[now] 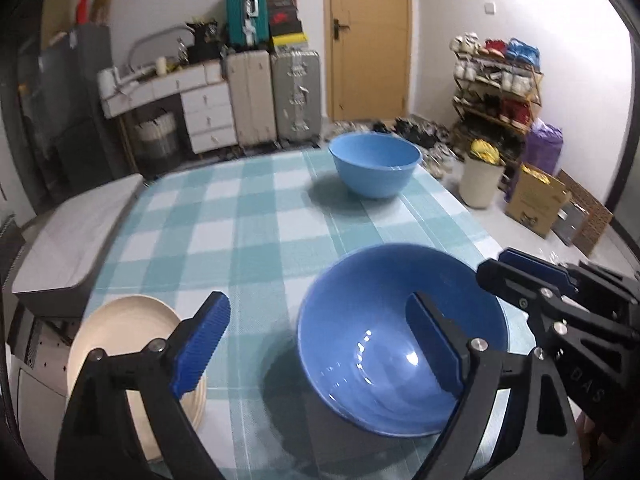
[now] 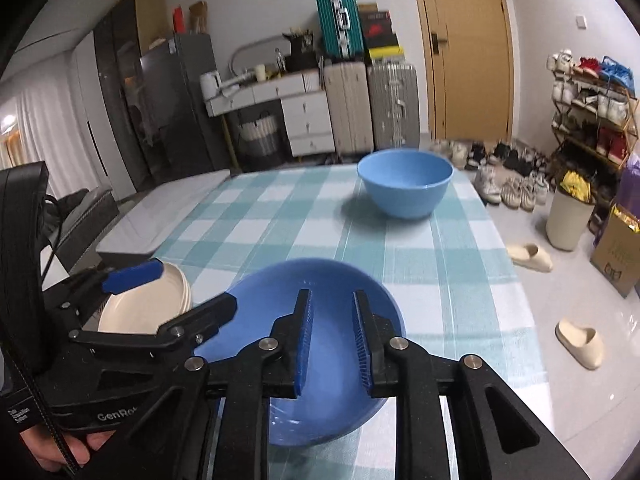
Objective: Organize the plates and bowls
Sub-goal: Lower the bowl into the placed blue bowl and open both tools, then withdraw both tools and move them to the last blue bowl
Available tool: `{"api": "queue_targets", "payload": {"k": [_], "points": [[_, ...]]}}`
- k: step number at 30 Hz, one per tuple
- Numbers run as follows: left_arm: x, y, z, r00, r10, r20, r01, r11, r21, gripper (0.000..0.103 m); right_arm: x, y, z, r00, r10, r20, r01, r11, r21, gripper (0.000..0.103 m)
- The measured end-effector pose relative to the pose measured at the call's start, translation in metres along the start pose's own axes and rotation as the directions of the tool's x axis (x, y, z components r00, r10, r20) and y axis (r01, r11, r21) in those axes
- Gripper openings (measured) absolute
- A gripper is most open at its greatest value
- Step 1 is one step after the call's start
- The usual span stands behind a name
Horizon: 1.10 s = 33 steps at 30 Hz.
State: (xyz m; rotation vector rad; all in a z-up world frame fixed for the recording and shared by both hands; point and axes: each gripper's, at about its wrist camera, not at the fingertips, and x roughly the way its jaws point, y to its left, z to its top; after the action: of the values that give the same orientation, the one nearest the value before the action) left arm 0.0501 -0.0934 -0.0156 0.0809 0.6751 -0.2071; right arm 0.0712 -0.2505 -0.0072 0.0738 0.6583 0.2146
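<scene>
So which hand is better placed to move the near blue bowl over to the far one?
Probably the left. Its claw stands wide open with one finger already inside the near blue bowl, while the right claw is barely open. The far bowl sits ahead.

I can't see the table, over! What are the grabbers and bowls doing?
Left gripper open, right gripper open, both empty. Near blue bowl on tablecloth. Far bowl path clear.

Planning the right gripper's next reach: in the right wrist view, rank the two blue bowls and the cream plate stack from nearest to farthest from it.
1. Near blue bowl: directly under the right gripper, whose jaws stand slightly apart with nothing gripped.
2. Cream plate stack: to the left, at the near table edge.
3. Far blue bowl: ahead, at the table's far end.
</scene>
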Motion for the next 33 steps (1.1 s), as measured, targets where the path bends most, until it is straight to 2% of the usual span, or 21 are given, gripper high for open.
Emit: {"api": "queue_targets", "payload": {"k": [3,5,7,10,13,17,23,33], "points": [[0.0,0.005,-0.002,0.999,0.039,0.035,-0.038,0.999,-0.026,0.098,-0.003,-0.01,-0.007,0.999,0.01,0.051,-0.012,0.999,0.049,0.046],[0.001,0.009,-0.004,0.998,0.047,0.052,-0.045,0.998,-0.038,0.103,-0.007,-0.018,-0.012,0.996,-0.007,0.091,-0.001,0.996,0.086,0.084],[0.002,0.011,-0.006,0.997,0.041,0.071,-0.039,0.999,-0.037,0.103,-0.013,-0.026,-0.016,0.989,-0.029,0.147,0.013,0.994,0.112,0.093],[0.006,0.011,-0.008,0.996,0.059,0.06,-0.056,0.997,-0.044,0.103,-0.02,-0.031,-0.02,0.979,0.005,0.206,-0.028,0.994,0.105,0.096],[0.006,0.013,-0.006,0.998,0.036,0.048,-0.032,0.996,-0.082,0.103,-0.025,-0.026,-0.019,0.968,-0.001,0.25,-0.013,0.998,0.055,0.098],[-0.006,0.013,-0.005,0.995,0.056,0.083,-0.048,0.994,-0.094,0.103,-0.034,-0.021,-0.019,0.955,-0.014,0.295,0.007,1.0,0.024,0.099],[-0.027,0.017,-0.011,0.992,0.061,0.111,-0.05,0.994,-0.102,0.103,-0.046,-0.019,-0.027,0.953,0.013,0.303,-0.042,0.995,0.087,0.1],[-0.052,0.012,-0.023,0.99,0.062,0.127,-0.052,0.996,-0.079,0.103,-0.081,0.006,-0.046,0.948,-0.015,0.319,0.0,0.999,0.046,0.101]]}}
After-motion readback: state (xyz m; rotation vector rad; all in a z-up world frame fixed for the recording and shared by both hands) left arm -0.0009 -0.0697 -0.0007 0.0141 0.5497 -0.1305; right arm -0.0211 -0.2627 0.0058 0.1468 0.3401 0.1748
